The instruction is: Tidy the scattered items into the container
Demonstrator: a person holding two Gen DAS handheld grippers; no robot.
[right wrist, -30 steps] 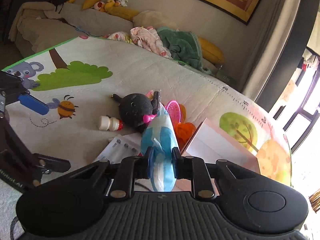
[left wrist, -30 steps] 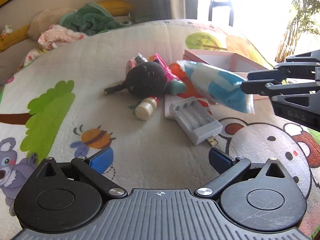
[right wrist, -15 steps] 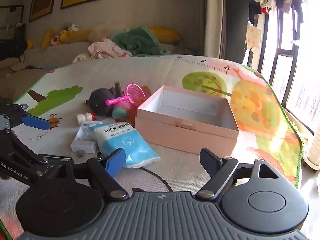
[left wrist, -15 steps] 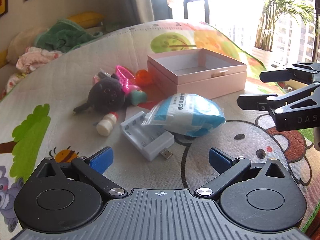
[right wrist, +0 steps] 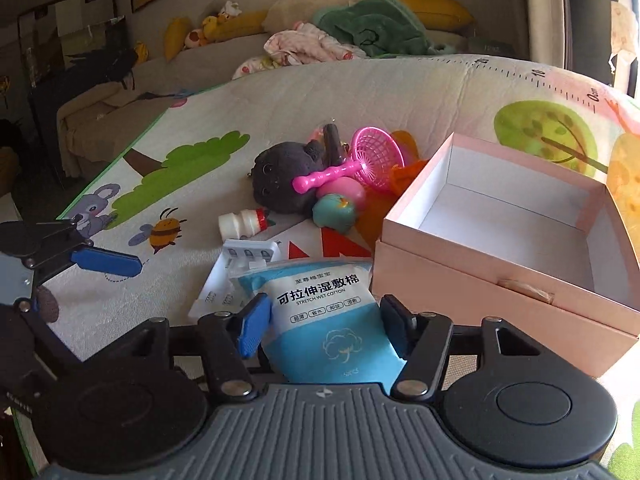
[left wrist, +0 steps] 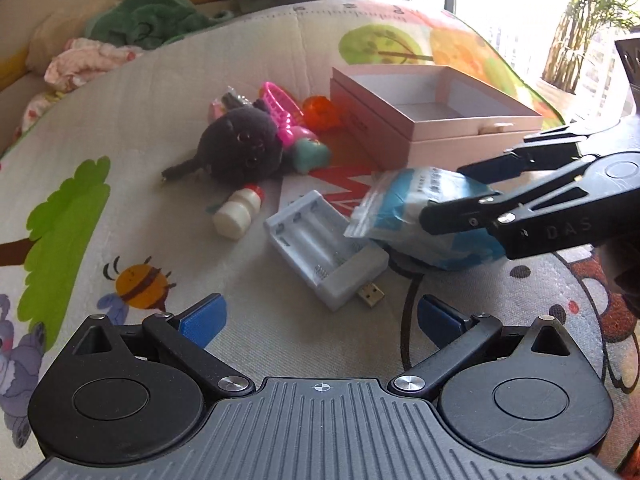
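- Living-room floor, covered by a cartoon play mat [right wrist: 280,96]; sofa with cushions and crumpled clothes fills the upper part of both views.
- We see the pink box [right wrist: 516,216], lid off and empty, at the right of the right wrist view, standing on the mat.
- Our right gripper [right wrist: 324,326] straddles the blue wet-cotton pack [right wrist: 332,320], low centre of that view. Its jaws have just been closing with the pack between them. Both pads sit at the pack's sides; whether they press yet we cannot tell for sure, so we log no firm grip.
- Pack lies on the mat just beside the box's near wall, overlapping one end of the white battery charger [left wrist: 324,248].
- Our left gripper [left wrist: 320,320] hangs with its jaws spread and nothing between them, lower centre of the left wrist view, short of the charger.
- Other clutter, centre of frame: black plush toy [left wrist: 240,148], small white bottle [left wrist: 236,216], pink toy racket [right wrist: 360,160], teal toy [right wrist: 334,210], orange item [left wrist: 320,110].
- Step in hand, as we judge it: re-gripping the pack for transfer.
- Next move calls for a firm squeeze, a lift clear of the box wall, then release over the open interior.
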